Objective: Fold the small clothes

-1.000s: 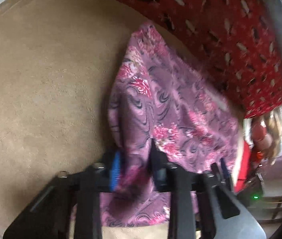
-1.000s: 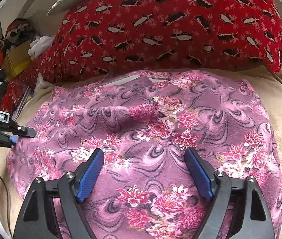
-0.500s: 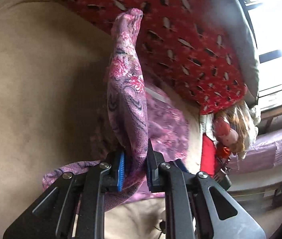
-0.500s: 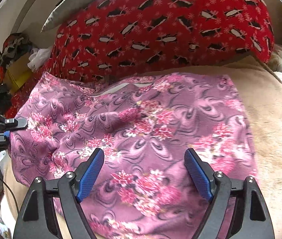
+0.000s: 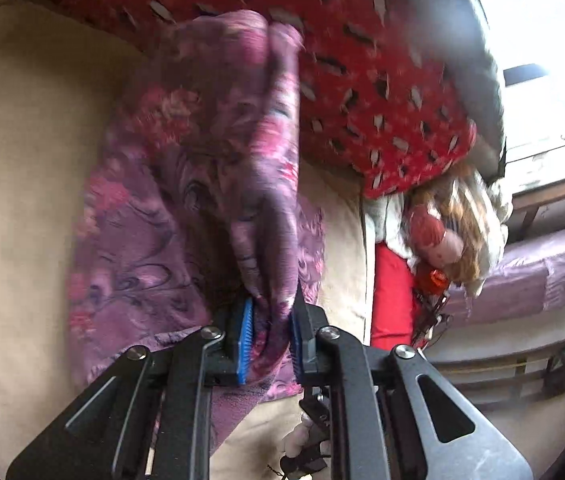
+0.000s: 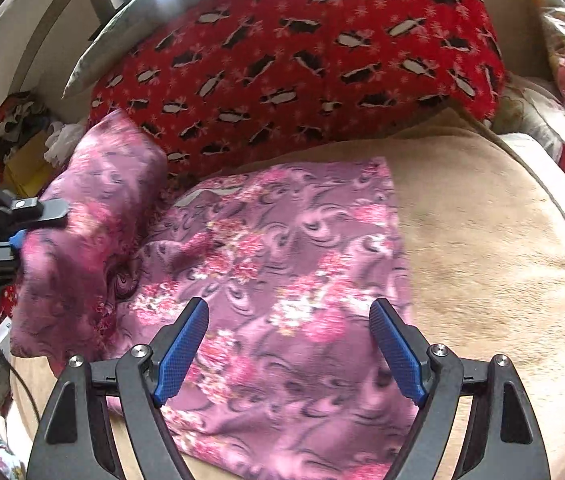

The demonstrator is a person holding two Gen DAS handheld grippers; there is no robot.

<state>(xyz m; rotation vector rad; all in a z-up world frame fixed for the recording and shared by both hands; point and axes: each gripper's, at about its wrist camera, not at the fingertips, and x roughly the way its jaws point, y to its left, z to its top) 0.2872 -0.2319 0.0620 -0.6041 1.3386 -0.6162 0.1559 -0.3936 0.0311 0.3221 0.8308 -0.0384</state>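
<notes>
In the left wrist view my left gripper (image 5: pixel 270 340) is clamped on a bunched edge of the purple floral garment (image 5: pixel 186 200); thin pinch, could slip. In the right wrist view my right gripper (image 6: pixel 290 354) gapes empty over the garment on the beige blanket (image 6: pixel 482 240); unpinned, the fold may drag skewed.

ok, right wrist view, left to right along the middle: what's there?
left gripper → lifted flap of the purple floral garment → flat part of the garment → bare beige blanket
</notes>
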